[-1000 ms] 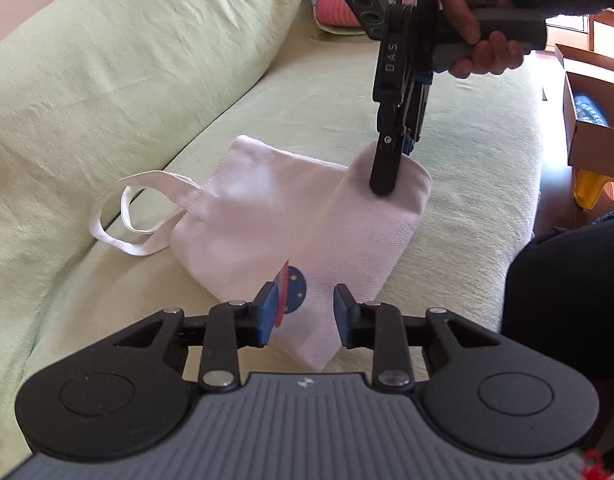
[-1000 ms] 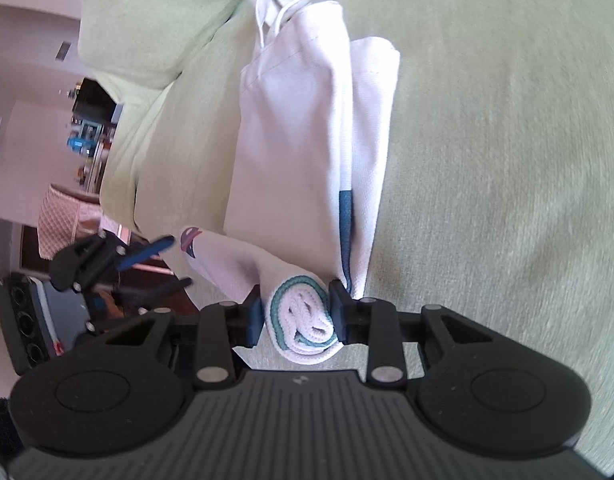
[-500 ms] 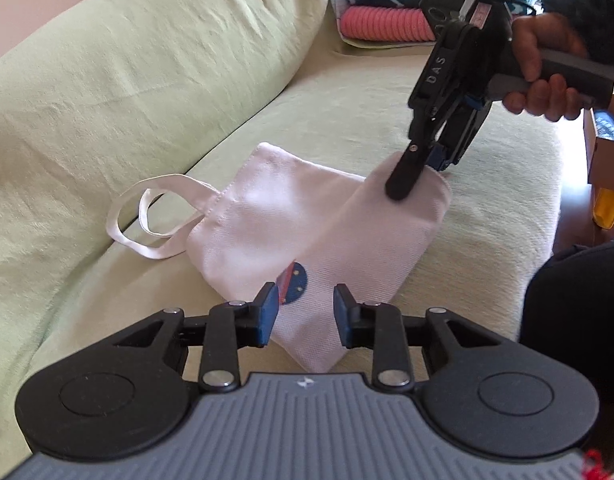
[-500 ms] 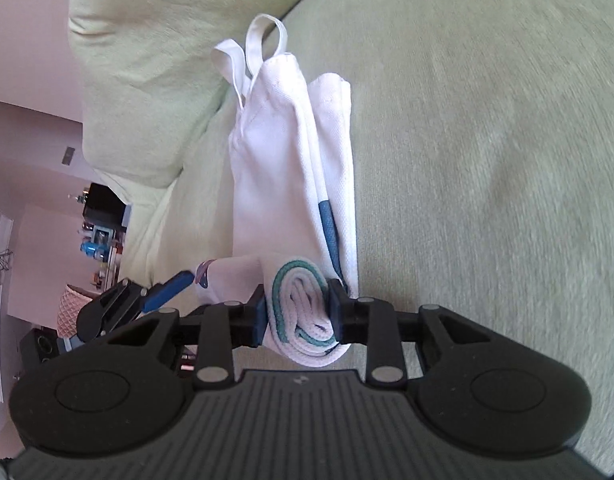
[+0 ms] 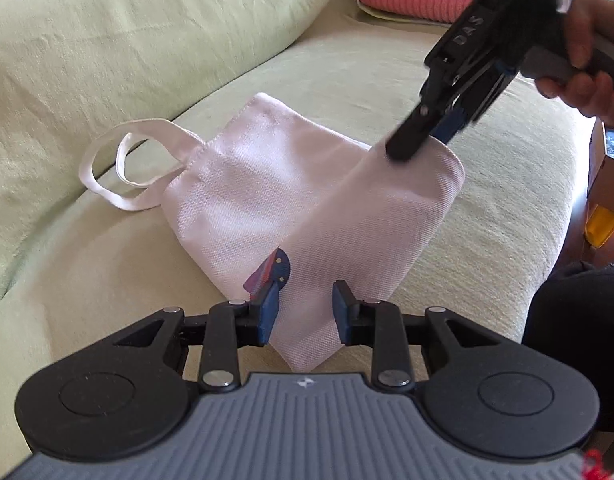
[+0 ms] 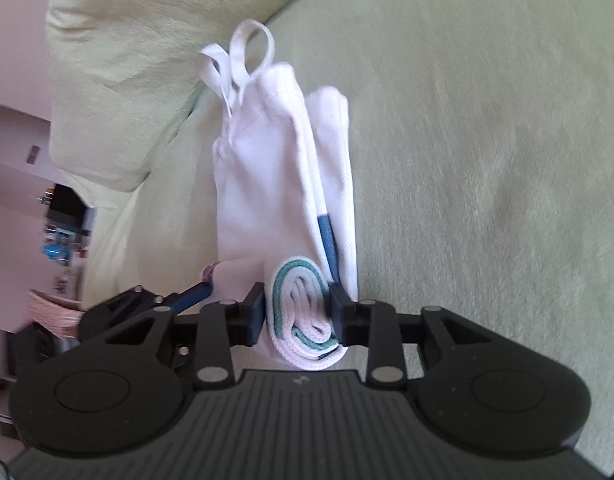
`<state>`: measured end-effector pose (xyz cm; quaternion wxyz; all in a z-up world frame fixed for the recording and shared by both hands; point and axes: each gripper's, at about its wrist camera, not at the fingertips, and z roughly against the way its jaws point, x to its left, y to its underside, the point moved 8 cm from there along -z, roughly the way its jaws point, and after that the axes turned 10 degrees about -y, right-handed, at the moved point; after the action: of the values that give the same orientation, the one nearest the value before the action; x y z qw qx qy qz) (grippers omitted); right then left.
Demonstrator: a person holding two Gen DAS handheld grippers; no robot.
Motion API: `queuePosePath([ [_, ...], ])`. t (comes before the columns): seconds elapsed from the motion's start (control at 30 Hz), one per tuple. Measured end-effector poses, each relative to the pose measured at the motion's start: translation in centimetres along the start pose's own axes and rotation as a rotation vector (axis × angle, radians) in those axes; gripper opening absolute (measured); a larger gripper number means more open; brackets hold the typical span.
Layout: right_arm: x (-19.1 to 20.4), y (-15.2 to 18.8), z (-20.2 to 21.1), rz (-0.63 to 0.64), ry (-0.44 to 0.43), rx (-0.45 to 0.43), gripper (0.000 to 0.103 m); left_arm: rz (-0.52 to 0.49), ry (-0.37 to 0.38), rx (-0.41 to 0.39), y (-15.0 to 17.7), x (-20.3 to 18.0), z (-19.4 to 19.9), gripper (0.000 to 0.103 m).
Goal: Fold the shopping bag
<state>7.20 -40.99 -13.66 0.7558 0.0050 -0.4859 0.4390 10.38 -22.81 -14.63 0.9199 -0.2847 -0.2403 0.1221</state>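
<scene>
On the green sofa (image 5: 487, 200), white shopping bag (image 5: 243, 192) half folded. Right tongs (image 6: 297, 316) clamped on its bunched corner, lifted off the cushion. Left tongs (image 5: 305, 306) spread apart around the near corner, not pinching.

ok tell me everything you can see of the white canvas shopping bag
The white canvas shopping bag is woven cloth, lying partly folded on the pale green sofa cushion, one side flap turned over the body. Its two white strap handles loop out loosely toward the backrest. A small blue and red print peeks out at the fold, and teal and blue print shows on the bunched end. The right gripper is shut on that bunched corner; the left gripper is open around the near corner.
</scene>
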Motion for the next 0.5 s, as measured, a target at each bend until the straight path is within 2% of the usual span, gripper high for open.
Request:
queuePosePath([
  [0.1, 3.7, 0.6, 2.7, 0.34, 0.177, -0.197, 0.049, -0.003, -0.011, 0.004, 0.0, -0.2, 0.1, 0.034],
  [0.23, 10.0, 5.3, 1.7, 0.817, 0.237, -0.209, 0.017, -0.003, -0.014, 0.005, 0.1, -0.4, 0.1, 0.034],
  [0.27, 10.7, 6.2, 0.6, 0.902, 0.27, -0.185, 0.015, -0.001, -0.014, 0.005, 0.1, -0.3, 0.1, 0.034],
  [0.33, 10.9, 7.4, -0.8, 0.991, 0.317, -0.169, 0.015, 0.0, -0.016, 0.003, 0.2, -0.4, 0.2, 0.034],
  [0.5, 9.1, 7.2, -3.6, 1.04, 0.385, -0.147, 0.013, -0.005, -0.026, -0.009, 0.0, -0.5, -0.1, 0.034],
])
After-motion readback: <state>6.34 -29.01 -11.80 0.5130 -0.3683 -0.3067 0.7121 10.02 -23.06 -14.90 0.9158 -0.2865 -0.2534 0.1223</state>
